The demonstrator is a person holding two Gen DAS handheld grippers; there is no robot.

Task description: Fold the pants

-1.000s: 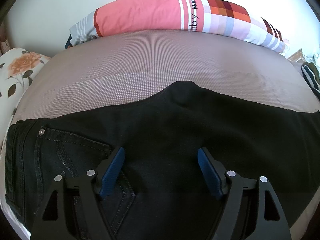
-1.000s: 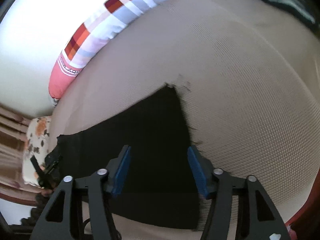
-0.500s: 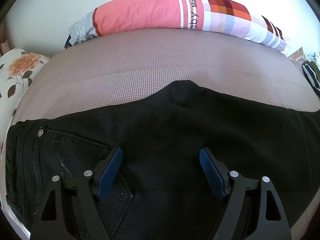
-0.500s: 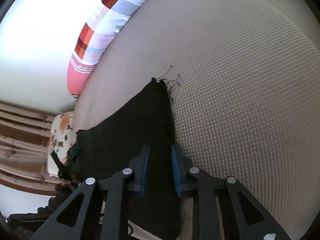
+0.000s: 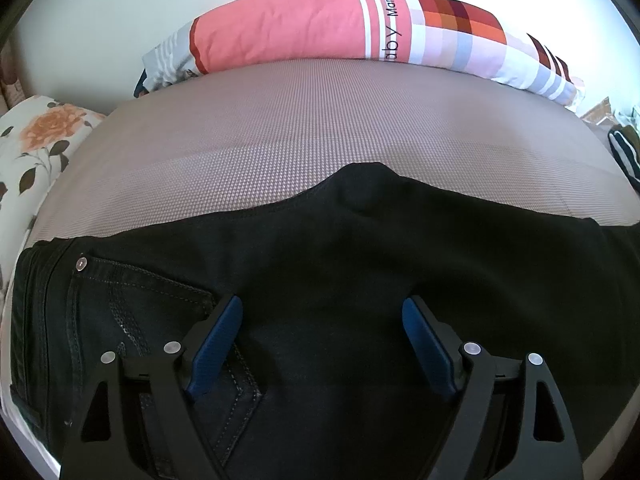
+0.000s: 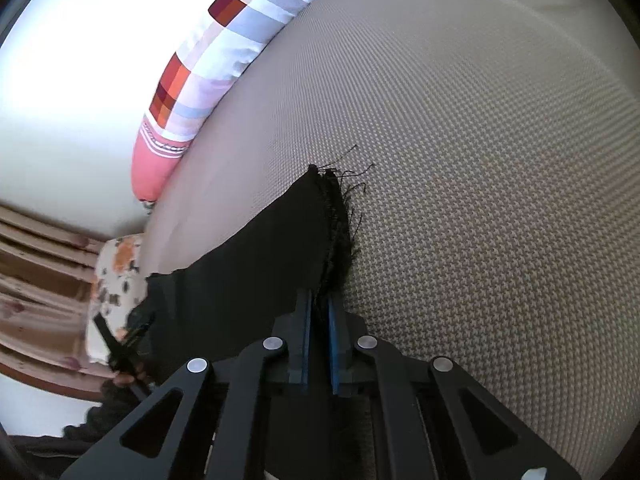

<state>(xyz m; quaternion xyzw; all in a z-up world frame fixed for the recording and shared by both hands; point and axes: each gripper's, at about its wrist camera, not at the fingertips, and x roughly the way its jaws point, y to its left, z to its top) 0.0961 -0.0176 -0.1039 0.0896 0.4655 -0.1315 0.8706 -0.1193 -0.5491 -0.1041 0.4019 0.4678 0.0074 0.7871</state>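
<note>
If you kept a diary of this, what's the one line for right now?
right gripper: shut on pants frayed hem | left gripper: open over pants' seat | surface: bed

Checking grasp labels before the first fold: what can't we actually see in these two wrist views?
- Left gripper, left wrist view: jaws wide over the black pants; whether the fingertips touch the cloth is unclear.
- Right gripper, right wrist view: shut on the frayed hem; layers pinched can't be counted.
- Pants' near edge: hidden by gripper frames in both views.
- Bed edges: cut off.
</note>
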